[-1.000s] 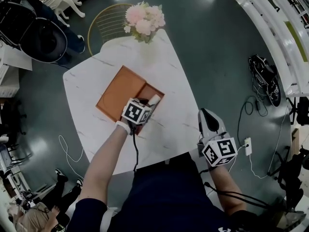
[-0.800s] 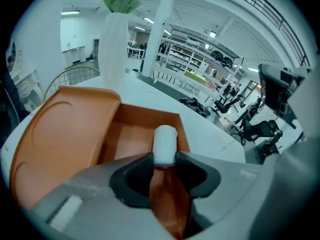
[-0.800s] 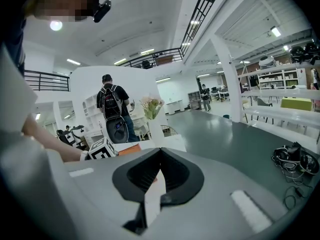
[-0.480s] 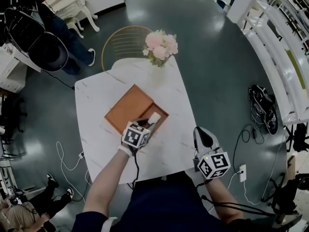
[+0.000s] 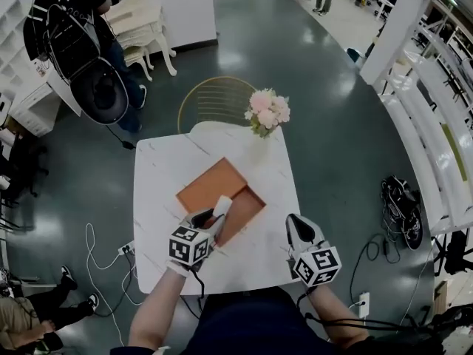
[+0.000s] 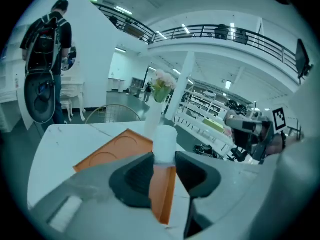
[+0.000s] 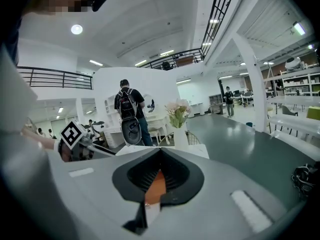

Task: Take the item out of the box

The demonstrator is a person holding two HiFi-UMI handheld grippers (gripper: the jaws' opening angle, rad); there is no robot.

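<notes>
An orange box (image 5: 244, 211) lies open on the white marble table (image 5: 159, 198), its flat lid (image 5: 211, 187) folded out to the left. My left gripper (image 5: 216, 217) is shut on a small white item (image 5: 222, 205) and holds it above the box's near left edge. In the left gripper view the white item (image 6: 165, 141) stands upright between the fingers (image 6: 131, 176), with the orange box (image 6: 112, 151) below and behind. My right gripper (image 5: 299, 229) rests at the table's front right edge, jaws closed with nothing in them; orange (image 7: 156, 186) shows through the gap between its pads.
A vase of pink flowers (image 5: 267, 112) stands at the table's far edge, with a gold wire chair (image 5: 214, 102) behind it. A person with a backpack (image 5: 77, 35) stands at the far left. Cables (image 5: 100, 250) lie on the floor, and white shelving (image 5: 436, 139) runs along the right.
My left gripper has come up and back toward me with the white item, out of the box. The right gripper has barely shifted, and the head view has tilted up.
</notes>
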